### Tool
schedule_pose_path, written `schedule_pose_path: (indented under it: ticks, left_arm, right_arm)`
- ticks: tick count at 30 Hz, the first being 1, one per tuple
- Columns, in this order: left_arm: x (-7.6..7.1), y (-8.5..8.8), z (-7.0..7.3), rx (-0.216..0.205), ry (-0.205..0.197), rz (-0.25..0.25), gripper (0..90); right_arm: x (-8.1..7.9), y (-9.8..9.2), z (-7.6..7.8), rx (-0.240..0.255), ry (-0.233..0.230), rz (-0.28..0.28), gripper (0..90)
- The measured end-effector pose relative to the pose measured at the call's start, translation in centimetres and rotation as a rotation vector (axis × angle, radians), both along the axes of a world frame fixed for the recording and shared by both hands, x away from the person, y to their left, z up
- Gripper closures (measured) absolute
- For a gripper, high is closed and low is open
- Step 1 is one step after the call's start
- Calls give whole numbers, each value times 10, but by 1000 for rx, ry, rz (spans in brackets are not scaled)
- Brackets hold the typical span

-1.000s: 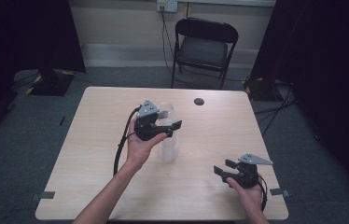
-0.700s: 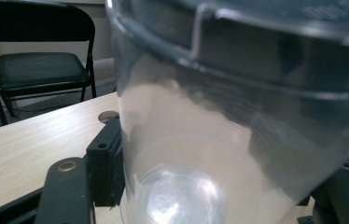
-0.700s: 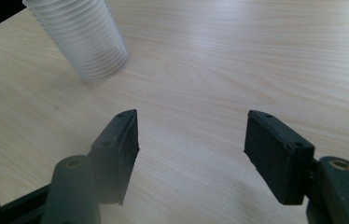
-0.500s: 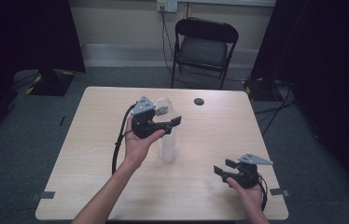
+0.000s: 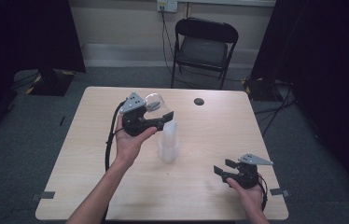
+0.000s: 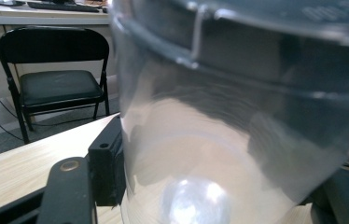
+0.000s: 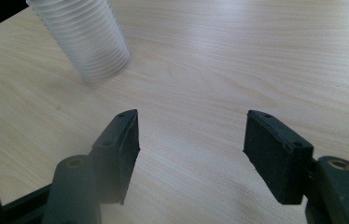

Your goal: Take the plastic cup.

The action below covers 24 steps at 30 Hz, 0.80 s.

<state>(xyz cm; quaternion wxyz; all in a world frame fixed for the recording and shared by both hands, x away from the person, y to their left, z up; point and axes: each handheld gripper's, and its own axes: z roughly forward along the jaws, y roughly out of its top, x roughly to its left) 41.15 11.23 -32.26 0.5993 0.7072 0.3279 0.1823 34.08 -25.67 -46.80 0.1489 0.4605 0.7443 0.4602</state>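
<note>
High view overhead, facing forward; gripper views close, low; table (image 5: 210, 186) shared

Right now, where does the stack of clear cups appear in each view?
High view: the stack of cups stands near the table's middle, slightly left.
Right gripper view: it is in the top left corner, beyond the jaws.
Left gripper view: a clear cup close to the camera blocks the sight; I cannot tell.
Shared landmark: the light wooden table.

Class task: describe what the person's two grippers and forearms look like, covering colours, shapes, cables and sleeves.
Both the left gripper and the right gripper are black, each topped by a grey three-cornered plate. A black cable trails from the left one. The right gripper's jaws end in flat rectangular black pads with small screw holes. The forearms are bare, no sleeves showing.
</note>
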Motion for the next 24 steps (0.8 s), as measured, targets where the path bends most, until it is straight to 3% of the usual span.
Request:
schedule_pose_path:
  ticks: [2,7,10,16,24]
  left_arm:
    - [-2,4,0,5,0,4,336]
    - [-9,10,0,-37,-13,-7,338]
    - [-15,13,1,-25,-18,-26,339]
    - [-23,19,0,-6,-10,-43,339]
    - [-29,25,-11,13,48,-37,338]
  right_arm:
    - [0,0,0,-1,0,0,356]
    - [0,2,0,-3,-2,13,385]
    - [-2,5,1,-26,-16,13,397]
    - [-2,7,1,-27,-21,4,404]
    - [-4,14,1,-12,-40,-16,392]
